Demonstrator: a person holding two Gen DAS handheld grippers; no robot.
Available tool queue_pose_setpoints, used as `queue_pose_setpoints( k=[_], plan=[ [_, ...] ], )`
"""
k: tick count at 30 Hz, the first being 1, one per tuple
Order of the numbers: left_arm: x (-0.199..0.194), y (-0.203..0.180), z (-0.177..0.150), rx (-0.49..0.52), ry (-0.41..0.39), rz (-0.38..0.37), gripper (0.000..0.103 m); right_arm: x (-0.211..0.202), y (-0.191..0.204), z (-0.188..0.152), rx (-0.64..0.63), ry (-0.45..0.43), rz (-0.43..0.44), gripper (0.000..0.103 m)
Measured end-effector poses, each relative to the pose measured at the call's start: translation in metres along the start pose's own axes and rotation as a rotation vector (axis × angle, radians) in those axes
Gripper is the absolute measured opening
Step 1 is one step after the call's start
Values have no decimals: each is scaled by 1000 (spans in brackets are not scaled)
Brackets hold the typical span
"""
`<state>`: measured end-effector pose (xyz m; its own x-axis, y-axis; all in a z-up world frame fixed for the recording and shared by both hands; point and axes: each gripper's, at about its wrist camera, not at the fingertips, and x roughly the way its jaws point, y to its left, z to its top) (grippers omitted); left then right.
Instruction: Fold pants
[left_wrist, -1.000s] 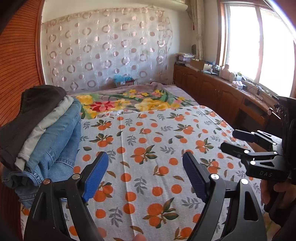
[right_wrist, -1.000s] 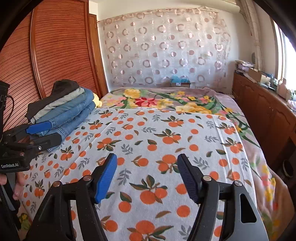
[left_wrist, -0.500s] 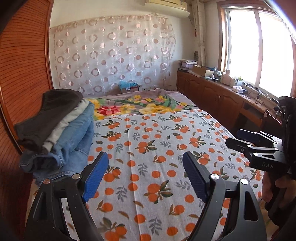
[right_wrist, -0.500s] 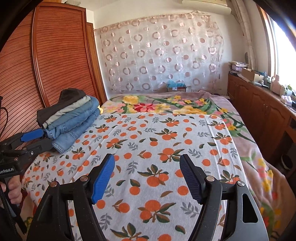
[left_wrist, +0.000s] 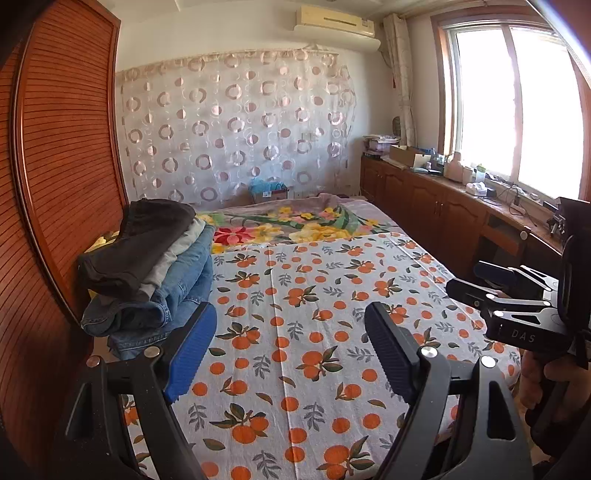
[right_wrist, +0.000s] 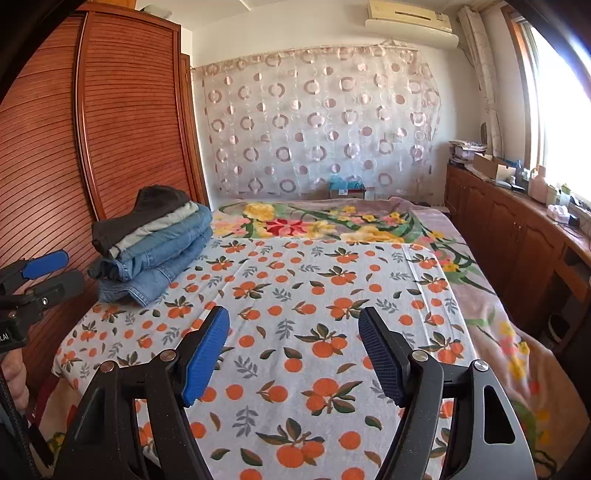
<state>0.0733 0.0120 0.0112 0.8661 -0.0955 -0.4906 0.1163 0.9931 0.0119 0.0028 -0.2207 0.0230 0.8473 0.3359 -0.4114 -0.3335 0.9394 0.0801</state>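
Observation:
A stack of folded pants (left_wrist: 151, 266) lies on the bed's left side by the wardrobe: blue jeans at the bottom, a light grey pair, a dark pair on top. It also shows in the right wrist view (right_wrist: 155, 243). My left gripper (left_wrist: 290, 332) is open and empty, above the orange-print sheet (left_wrist: 314, 332), right of and nearer than the stack. My right gripper (right_wrist: 293, 332) is open and empty over the sheet (right_wrist: 314, 295). Each gripper shows at the edge of the other's view: the right one (left_wrist: 491, 280), the left one (right_wrist: 51, 271).
A wooden slatted wardrobe (left_wrist: 55, 184) stands along the left of the bed. A floral blanket (right_wrist: 332, 221) covers the far end. Wooden cabinets (right_wrist: 517, 236) with clutter run along the right wall under a window. A circle-patterned curtain (left_wrist: 236, 136) hangs at the back.
Both grippers have pulled back and risen from the bed, so the stack of pants and the room look farther off. Both stay open and empty.

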Motion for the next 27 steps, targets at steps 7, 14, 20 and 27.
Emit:
queue_pose_setpoints(
  k=[7,14,20,27],
  plan=[
    [-14,-2,-2,6,-27,-1,83,-11,-1,-1,0,-42,8,74],
    [-21,3,-11,-9,-45,7,83,-16,0,-14,2,-91,-12,74],
    [-17,10,-24,-34,-64,40,83,-11,-5,-30,25,-116,-31,74],
    [-14,16,-31,-57,-55,54,83,2,-11,-33,35,-101,-31,74]
  ],
)
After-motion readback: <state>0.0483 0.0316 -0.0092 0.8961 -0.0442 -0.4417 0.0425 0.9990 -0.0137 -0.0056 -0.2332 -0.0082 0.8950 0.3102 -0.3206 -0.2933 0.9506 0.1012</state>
